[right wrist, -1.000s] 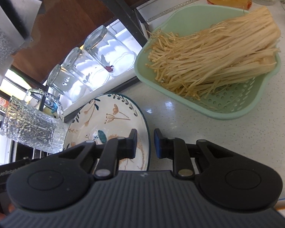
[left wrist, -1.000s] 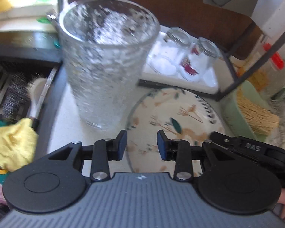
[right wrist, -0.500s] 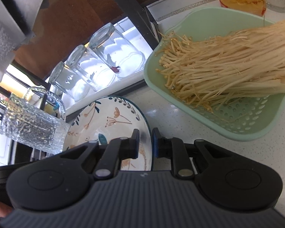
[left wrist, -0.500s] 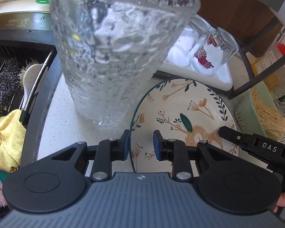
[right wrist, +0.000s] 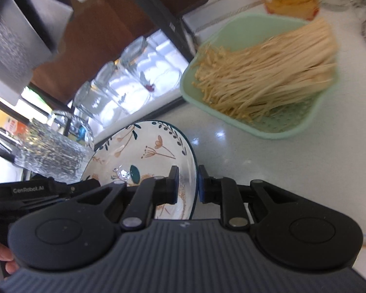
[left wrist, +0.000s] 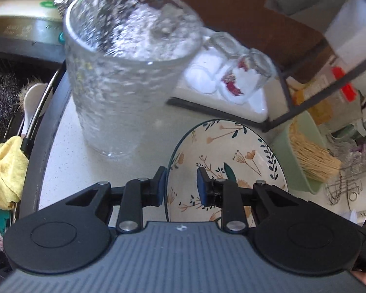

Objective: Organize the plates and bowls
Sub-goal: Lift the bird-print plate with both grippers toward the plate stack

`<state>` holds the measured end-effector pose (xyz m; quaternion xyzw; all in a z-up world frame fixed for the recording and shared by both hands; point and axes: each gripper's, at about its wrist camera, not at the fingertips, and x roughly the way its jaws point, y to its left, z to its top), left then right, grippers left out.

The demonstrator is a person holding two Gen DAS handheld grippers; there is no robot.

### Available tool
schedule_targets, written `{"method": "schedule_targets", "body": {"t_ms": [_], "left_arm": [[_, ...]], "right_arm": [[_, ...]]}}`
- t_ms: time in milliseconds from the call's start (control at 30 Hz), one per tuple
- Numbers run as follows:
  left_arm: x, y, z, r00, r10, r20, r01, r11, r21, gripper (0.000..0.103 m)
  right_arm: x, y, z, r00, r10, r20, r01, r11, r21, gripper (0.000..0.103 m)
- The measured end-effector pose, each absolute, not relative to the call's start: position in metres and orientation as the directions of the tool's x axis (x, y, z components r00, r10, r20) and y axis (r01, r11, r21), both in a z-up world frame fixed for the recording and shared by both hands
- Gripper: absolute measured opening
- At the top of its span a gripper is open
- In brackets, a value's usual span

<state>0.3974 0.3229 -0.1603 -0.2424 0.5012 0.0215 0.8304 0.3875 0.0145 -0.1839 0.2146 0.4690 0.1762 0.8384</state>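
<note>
A cream plate with a flower pattern and a dark rim (left wrist: 231,151) is tilted up off the white counter. It also shows in the right wrist view (right wrist: 144,149). My left gripper (left wrist: 180,185) straddles the plate's left rim, its jaws apart with a gap to the rim on the right pad. My right gripper (right wrist: 187,183) is shut on the plate's right rim. The left gripper's body (right wrist: 31,190) shows at the left of the right wrist view.
A tall textured glass (left wrist: 124,73) stands just left of the plate. Upturned jars (left wrist: 239,73) lie on a white tray under a black rack. A green colander of enoki mushrooms (right wrist: 263,78) sits to the right. The sink with a yellow cloth (left wrist: 5,171) is at the left.
The plate has been lifted and tilted further up on its edge. My left gripper's jaws have widened around the left rim. The right gripper has kept its grip on the right rim.
</note>
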Motion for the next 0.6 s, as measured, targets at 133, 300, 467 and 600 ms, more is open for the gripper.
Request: {"method": "schedule_targets", "body": {"t_ms": [133, 300, 467, 600], "left_arm": [[0.387, 0.308, -0.138, 0.500, -0.236, -0.833, -0.241, 0.886, -0.396, 0.030], [0.377, 0.289, -0.107, 0.498, -0.278, -0.821, -0.187, 0.891, -0.415, 0.030], [0.372, 0.263, -0.089, 0.489, -0.291, -0.822, -0.151, 0.900, -0.408, 0.030], [0.363, 0.245, -0.087, 0.457, -0.303, -0.836, -0.132, 0.907, -0.401, 0.030]], "right_arm": [[0.367, -0.001, -0.157, 0.523, 0.477, -0.706, -0.068, 0.849, 0.523, 0.019], [0.343, -0.023, -0.125, 0.555, 0.452, -0.698, -0.045, 0.855, 0.517, 0.019], [0.321, -0.045, -0.115, 0.556, 0.445, -0.702, -0.009, 0.848, 0.531, 0.019], [0.303, -0.057, -0.113, 0.550, 0.428, -0.717, 0.012, 0.855, 0.519, 0.019]]}}
